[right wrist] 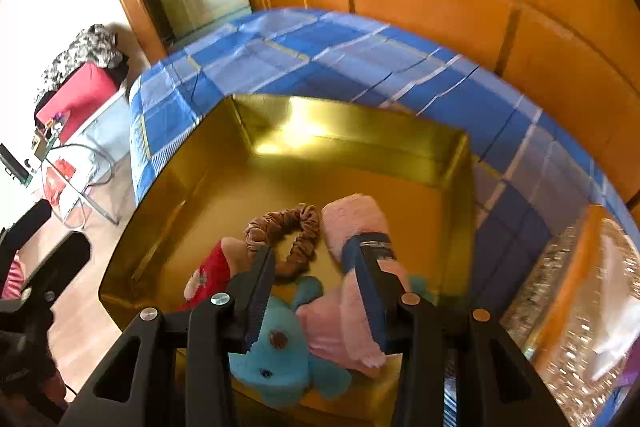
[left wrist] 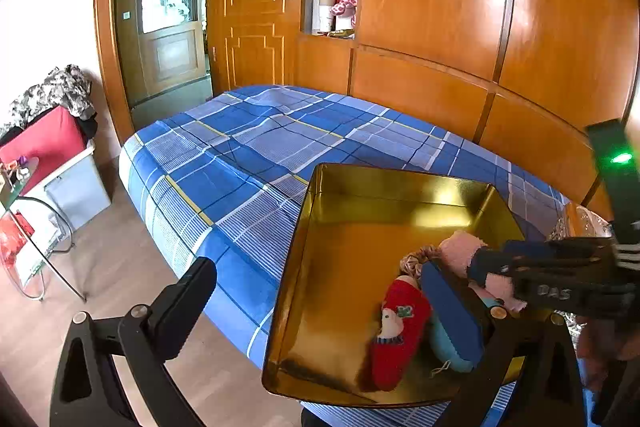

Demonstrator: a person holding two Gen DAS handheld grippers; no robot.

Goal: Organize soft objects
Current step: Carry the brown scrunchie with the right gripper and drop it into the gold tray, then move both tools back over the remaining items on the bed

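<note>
A gold tin box [right wrist: 344,131] sat open on the blue plaid bed [left wrist: 240,147], close to the bed's near edge, and its soft contents were bunched in the near right corner: a red plush toy [left wrist: 396,331] leaning toward the middle of the floor, a blue plush toy [right wrist: 280,355], a brown scrunchie [right wrist: 296,239] lying flat, and a pink plush toy [right wrist: 352,223] against the right wall. The right gripper [right wrist: 320,271] hung inside the box with its jaws parted over the blue and pink toys, pinching nothing. The left gripper [left wrist: 320,291] stood spread wide, one finger outside the box over the floor, the other inside by the red toy, holding nothing. The far and left parts of the box floor lay bare, and the bed beyond was open up to the wooden wardrobe [left wrist: 440,27]
</note>
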